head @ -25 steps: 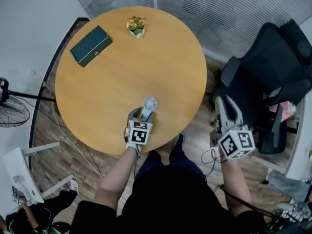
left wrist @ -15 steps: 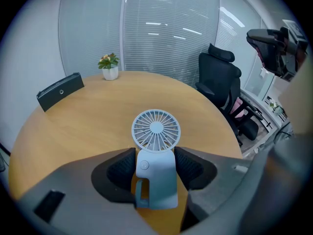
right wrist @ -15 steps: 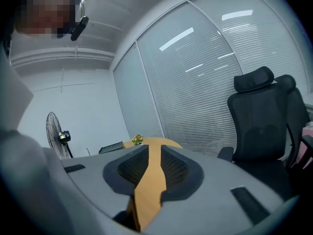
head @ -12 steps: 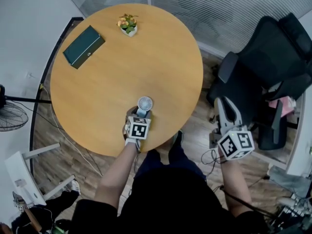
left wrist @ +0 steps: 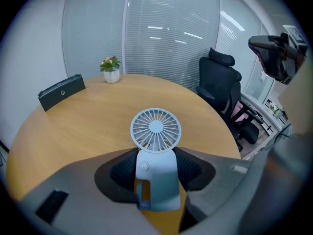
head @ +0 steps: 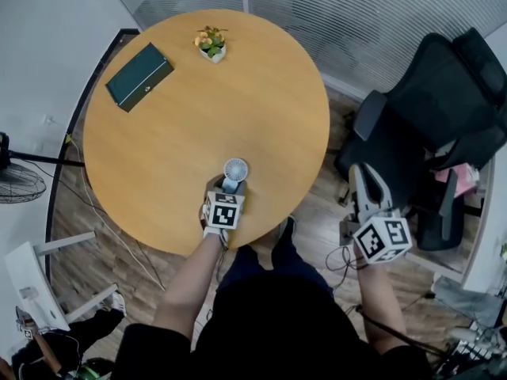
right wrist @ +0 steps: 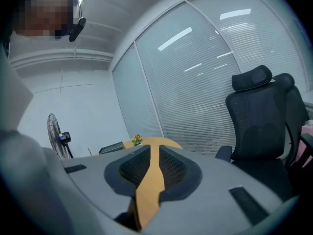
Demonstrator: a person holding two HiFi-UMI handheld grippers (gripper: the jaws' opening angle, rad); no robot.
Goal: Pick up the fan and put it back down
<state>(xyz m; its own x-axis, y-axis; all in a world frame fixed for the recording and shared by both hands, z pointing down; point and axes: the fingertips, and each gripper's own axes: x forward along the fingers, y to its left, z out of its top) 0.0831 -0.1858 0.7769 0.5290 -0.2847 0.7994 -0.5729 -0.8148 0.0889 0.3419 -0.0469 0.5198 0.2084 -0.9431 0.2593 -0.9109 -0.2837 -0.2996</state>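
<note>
Fan [left wrist: 155, 131] stands between the left tongs [left wrist: 155, 164] (jaws just closing on it).

A small pale blue plastic fan [left wrist: 155, 156] stands upright on the round wooden table [left wrist: 93, 119], close to its near edge. Its round slatted grille head tops a smooth flat body that carries a small round button and a narrow slot low down.

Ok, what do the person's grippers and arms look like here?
The left gripper and right gripper are grey, with broad moulded jaws and black textured pads. Each carries a white cube with black square markers. The person wears a dark short-sleeved top. Both pairs of jaws have just been closing: the left around the fan, the right with nothing between.
</note>
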